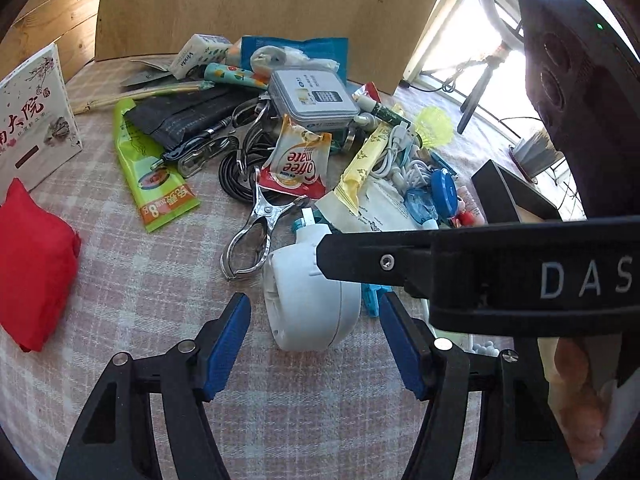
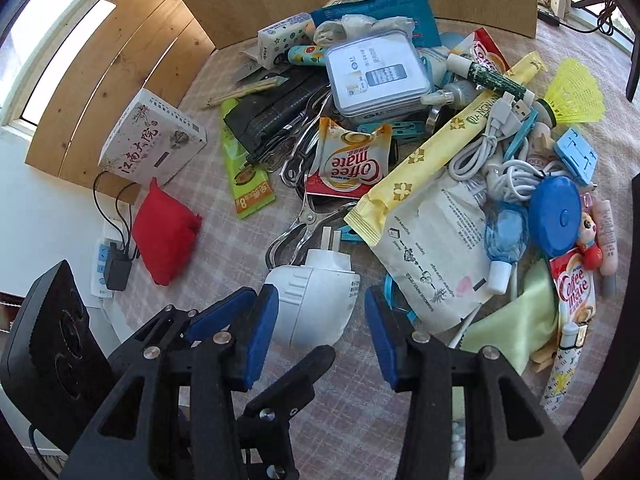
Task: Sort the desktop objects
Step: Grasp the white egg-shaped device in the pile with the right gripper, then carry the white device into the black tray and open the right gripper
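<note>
Both tools are spread wide open right now, neither one gripping anything. The left tool [image 1: 314, 344] and the right tool [image 2: 322, 336] are both lined up on the same thing: a white rounded plastic plug-in gadget with two metal prongs [image 2: 310, 304]. It's lying on its side on the pink-and-white checked cloth covering the desk [image 1: 140, 280], at the near edge of the big pile, prongs pointing back into the clutter. In the right wrist view it sits between the blue pads, with the left-hand pad [image 2: 262, 336] very close to its shell, can't tell if it's actually touching.

Just behind the gadget there's a shiny metal clamp [image 1: 250, 240], and behind that a red-and-white Coffee mate sachet [image 1: 298, 160]. A long pale yellow flowery sachet [image 2: 432, 152] lies diagonally to the right of it, and a grey tin with a printed lid [image 2: 378, 76] sits further back. Off to the left, well apart from the pile, are a red cloth pouch [image 1: 34, 264] and a white boxed book with Chinese lettering [image 2: 154, 144].
</note>
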Action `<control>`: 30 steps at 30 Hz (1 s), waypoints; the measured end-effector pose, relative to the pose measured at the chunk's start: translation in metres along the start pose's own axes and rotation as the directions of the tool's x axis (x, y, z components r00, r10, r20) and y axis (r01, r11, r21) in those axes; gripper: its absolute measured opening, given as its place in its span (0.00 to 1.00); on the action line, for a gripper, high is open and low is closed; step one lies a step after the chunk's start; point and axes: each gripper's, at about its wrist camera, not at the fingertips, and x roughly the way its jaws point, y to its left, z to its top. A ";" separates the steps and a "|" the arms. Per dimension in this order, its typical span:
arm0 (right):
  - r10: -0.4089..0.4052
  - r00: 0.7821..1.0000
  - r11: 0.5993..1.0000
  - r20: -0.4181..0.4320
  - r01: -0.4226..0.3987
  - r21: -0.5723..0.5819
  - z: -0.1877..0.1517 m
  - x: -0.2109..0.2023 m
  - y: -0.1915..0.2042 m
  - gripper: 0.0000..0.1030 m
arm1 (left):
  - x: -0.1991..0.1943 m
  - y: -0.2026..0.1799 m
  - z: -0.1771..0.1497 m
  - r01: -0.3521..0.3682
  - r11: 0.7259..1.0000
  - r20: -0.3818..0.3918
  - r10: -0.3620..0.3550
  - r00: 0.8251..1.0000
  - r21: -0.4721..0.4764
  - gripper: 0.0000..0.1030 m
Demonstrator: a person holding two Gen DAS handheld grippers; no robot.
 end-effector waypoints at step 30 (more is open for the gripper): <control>-0.011 0.990 0.994 0.138 -0.004 0.107 -0.033 -0.105 -0.071 0.48 | -0.009 -0.131 0.023 0.177 0.969 -0.046 -0.171 0.984 0.172 0.30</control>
